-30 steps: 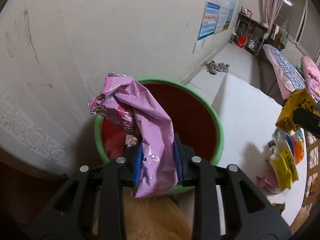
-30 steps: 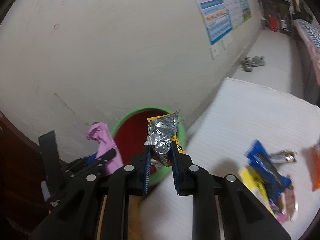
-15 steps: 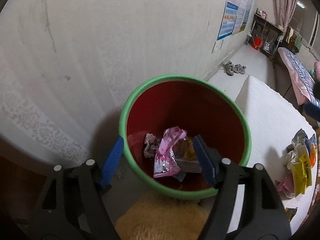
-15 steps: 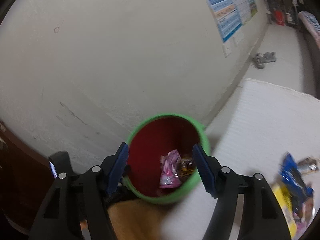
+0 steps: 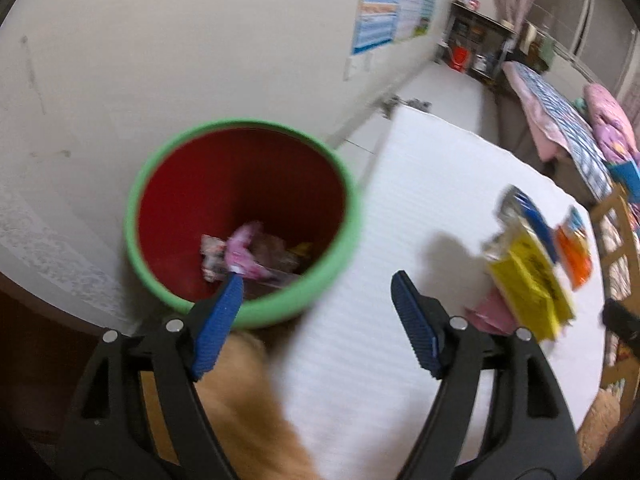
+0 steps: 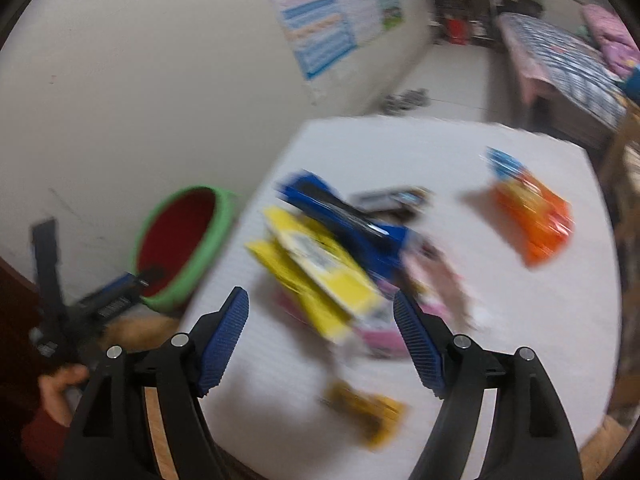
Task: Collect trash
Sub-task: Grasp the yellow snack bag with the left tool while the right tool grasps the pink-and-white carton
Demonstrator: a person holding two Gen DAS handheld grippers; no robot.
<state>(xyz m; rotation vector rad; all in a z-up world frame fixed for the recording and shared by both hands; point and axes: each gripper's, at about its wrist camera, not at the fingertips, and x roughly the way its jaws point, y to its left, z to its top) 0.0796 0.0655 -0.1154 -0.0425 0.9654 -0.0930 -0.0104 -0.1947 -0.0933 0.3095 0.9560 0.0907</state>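
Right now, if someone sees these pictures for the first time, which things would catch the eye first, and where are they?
First, the round bin with a green rim and red inside, standing at the white table's edge by the wall, with a crumpled pink wrapper at its bottom. Next, the pile of bright packets in the middle of the table: a yellow foil bag, a dark blue one behind it, and an orange packet lying apart.

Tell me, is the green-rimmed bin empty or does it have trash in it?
Not empty. The bin holds a pink wrapper and other crumpled wrappers on its red bottom, well below the rim.
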